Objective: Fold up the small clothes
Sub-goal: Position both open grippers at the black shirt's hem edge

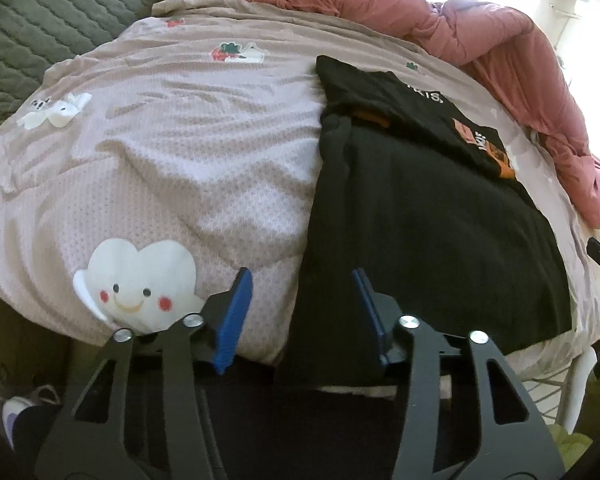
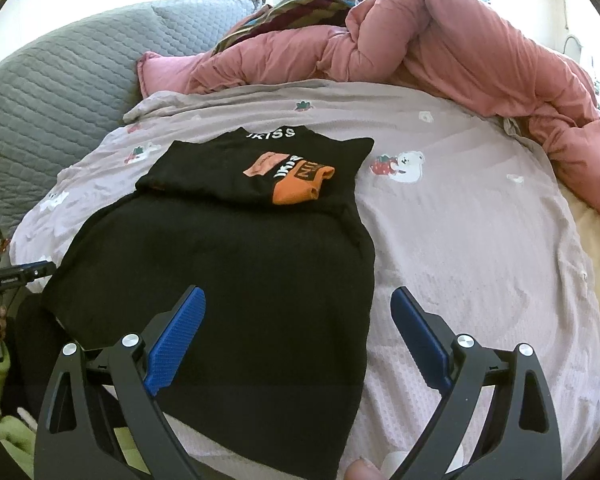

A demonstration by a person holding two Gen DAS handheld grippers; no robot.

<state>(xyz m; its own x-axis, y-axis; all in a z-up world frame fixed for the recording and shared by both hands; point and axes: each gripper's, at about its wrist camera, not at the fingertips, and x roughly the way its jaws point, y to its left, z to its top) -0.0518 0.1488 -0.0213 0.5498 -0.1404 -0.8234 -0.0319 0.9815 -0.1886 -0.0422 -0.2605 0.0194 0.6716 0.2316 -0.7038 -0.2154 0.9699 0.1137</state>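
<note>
A small black garment (image 2: 236,280) lies flat on the pink bed sheet (image 2: 480,240), its sleeves folded in, with white lettering at the collar and an orange patch (image 2: 296,184) on top. In the left wrist view the same garment (image 1: 420,216) lies right of centre. My left gripper (image 1: 304,312) is open and empty, its blue pads straddling the garment's near left edge. My right gripper (image 2: 300,340) is open and empty, spread over the garment's near right hem. The left gripper also shows at the left edge of the right wrist view (image 2: 20,276).
A bunched pink duvet (image 2: 460,40) lies along the far and right side of the bed. A grey quilted cover (image 2: 60,80) lies at the far left. The sheet (image 1: 160,160) carries cartoon prints. The bed's near edge drops off below the grippers.
</note>
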